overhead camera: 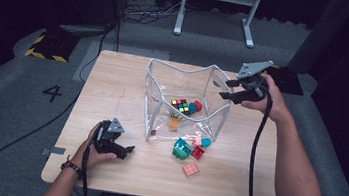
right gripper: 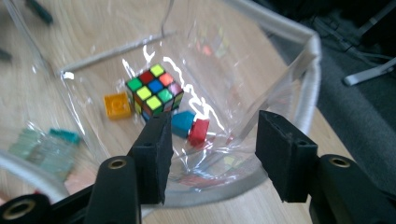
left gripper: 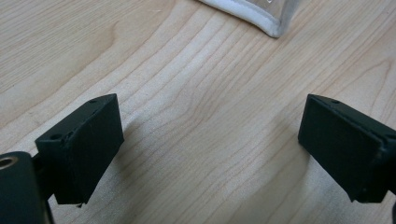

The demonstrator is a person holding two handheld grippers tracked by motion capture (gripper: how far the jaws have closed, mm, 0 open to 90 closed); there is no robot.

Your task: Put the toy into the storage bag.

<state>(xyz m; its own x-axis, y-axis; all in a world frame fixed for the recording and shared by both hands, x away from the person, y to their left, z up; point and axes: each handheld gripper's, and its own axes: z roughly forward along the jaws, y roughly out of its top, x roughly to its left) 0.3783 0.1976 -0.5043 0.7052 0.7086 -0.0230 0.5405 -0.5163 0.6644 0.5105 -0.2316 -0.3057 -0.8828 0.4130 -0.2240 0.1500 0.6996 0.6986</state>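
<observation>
Pale wooden bench (overhead camera: 113,85) was seen carrying a clear plastic bin (overhead camera: 151,110), puzzle cube (right gripper: 155,88) inside, while the right claw (right gripper: 210,154), parted and empty, was held at its rim, apparently for loading.

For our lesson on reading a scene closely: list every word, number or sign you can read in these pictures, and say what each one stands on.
"4": a large dark numeral on the grey floor, left of the table.
Yellow and black hazard stripes: a warning marking with no text, on the floor beyond the table's far left corner.
No readable writing on the clear bag, the puzzle cube, the blocks or the grippers.
</observation>
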